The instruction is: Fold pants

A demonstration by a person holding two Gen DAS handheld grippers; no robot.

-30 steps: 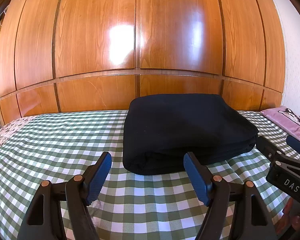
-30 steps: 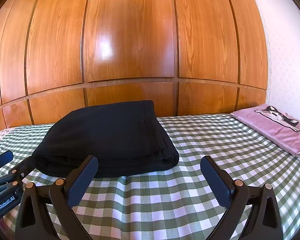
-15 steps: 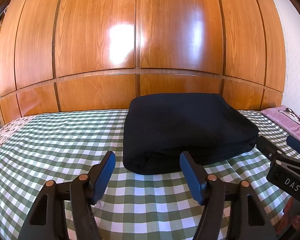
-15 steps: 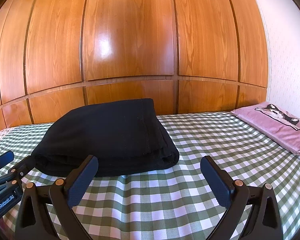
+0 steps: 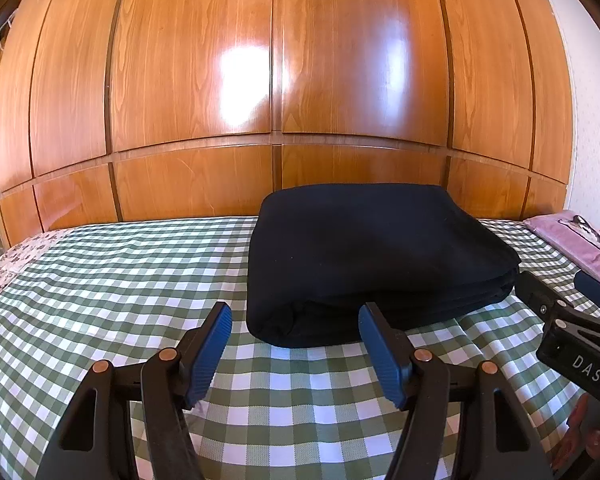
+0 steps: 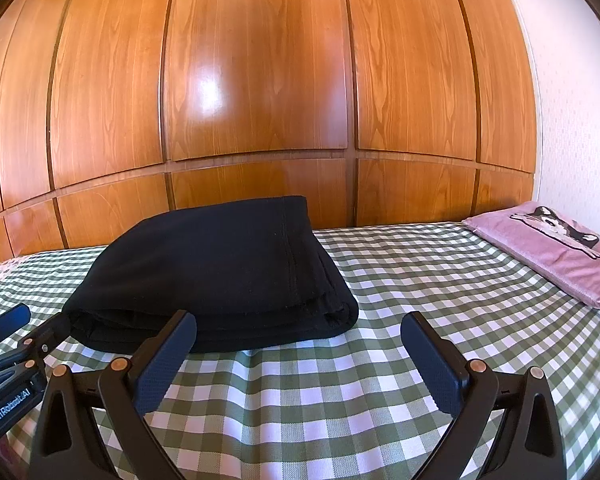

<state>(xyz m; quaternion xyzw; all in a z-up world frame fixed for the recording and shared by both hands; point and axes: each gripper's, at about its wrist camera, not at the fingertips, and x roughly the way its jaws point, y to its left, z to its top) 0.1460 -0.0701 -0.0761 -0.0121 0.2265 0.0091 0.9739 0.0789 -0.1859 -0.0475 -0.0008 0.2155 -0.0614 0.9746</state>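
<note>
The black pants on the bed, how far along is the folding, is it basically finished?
Done: the black pants lie as a compact, layered bundle on the checked bedsheet, stacked edges showing along the front. In hand: nothing; the left gripper and right gripper are both open, just short of the bundle, not touching it. Left: probably nothing beyond a last tidy, judging from the neat shape.

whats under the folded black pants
The black pants lie folded in a stack on the green checked sheet, which shows all around them. Whether anything else sits beneath is hidden by the cloth. Both tools, left and right, are open and apart from them.
</note>
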